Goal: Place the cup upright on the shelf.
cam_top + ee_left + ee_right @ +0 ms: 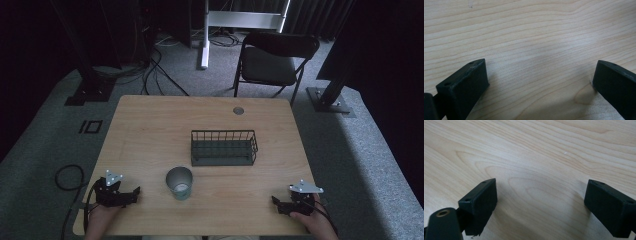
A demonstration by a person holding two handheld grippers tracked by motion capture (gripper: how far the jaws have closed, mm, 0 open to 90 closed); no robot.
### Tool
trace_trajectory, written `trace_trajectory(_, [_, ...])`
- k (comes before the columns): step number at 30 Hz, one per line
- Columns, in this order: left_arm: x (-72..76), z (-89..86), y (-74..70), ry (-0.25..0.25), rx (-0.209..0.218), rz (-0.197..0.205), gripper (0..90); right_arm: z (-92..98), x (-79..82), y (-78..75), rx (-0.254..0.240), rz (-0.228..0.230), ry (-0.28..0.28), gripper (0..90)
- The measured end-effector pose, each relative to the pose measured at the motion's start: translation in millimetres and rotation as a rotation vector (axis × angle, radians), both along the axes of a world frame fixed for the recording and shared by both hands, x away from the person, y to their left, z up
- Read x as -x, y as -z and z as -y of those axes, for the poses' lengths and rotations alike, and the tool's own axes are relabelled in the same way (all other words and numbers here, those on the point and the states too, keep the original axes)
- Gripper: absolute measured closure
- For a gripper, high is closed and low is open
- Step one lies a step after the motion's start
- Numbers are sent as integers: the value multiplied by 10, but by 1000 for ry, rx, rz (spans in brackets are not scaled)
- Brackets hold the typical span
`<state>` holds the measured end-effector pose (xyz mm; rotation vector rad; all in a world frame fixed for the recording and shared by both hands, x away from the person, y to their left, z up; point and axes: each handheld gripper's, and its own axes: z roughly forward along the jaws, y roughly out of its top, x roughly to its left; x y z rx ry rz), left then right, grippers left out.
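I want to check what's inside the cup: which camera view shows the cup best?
The high view: the grey cup stands upright near the table's front edge, between the left gripper and right gripper, its opening visible. The left and right gripper views look at wood grain between open jaws, not at the cup.

Light wooden table (150, 130) with a few things on it

A wire basket (224, 148) stands just past centre toward 12 o'clock; a grey cup (179, 182) stands near the 6 o'clock edge; a round cable hole (238, 110) sits toward 1 o'clock.
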<state>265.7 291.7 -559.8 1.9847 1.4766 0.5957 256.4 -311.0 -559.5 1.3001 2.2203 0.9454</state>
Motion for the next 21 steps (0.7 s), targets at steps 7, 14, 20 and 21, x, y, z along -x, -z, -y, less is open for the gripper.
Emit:
trace_trajectory(7, [0, 1, 0, 0, 0, 0, 5, -99, -39, -102, -4, 31, -29, 128])
trace_trajectory(14, [0, 0, 0, 0, 0, 0, 5, -283, -80, -146, -50, 45, -93, 128])
trace_trajectory(20, [0, 0, 0, 0, 0, 0, 6, -437, -104, -139, -47, 41, -142, 131])
trace_trajectory(21, [0, 0, 0, 0, 0, 0, 5, -462, -108, -140, -50, 43, -149, 131])
